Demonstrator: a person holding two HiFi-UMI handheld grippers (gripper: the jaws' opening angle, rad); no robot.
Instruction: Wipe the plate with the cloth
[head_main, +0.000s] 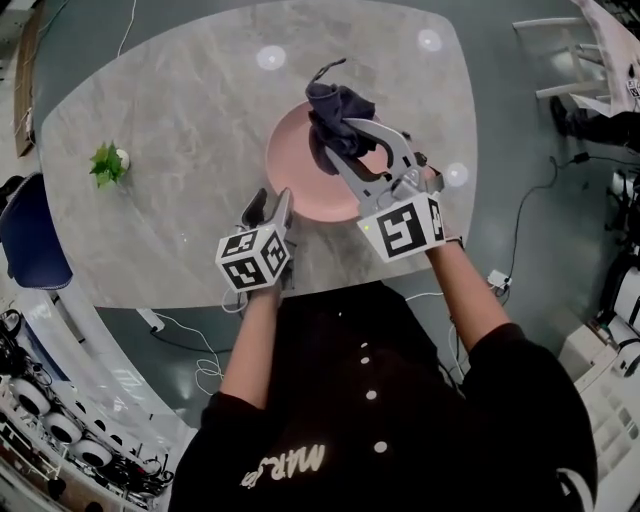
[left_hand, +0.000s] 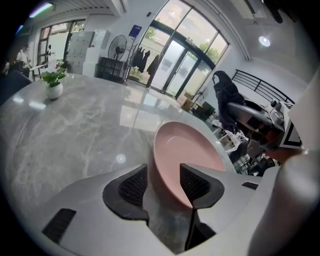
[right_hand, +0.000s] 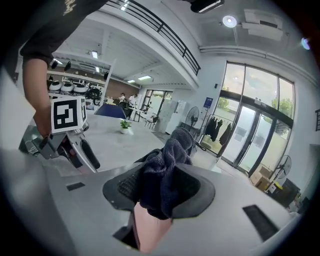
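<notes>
Looks like a tall, open office lobby or demo hall. Has floor-to-ceiling glass doors (left_hand: 175, 65), a railed mezzanine (right_hand: 165, 35), ceiling spotlights (right_hand: 229, 21), a standing fan (left_hand: 118, 44) and a coat rack (right_hand: 216, 129) hung with garments. Holds a large marble-topped table (head_main: 180, 130) with a small potted plant (head_main: 108, 163); trails cables (head_main: 522, 210) across the grey floor.

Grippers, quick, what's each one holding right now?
Left gripper: open, plate rim between its jaws.
Right gripper: shut on the cloth.
</notes>
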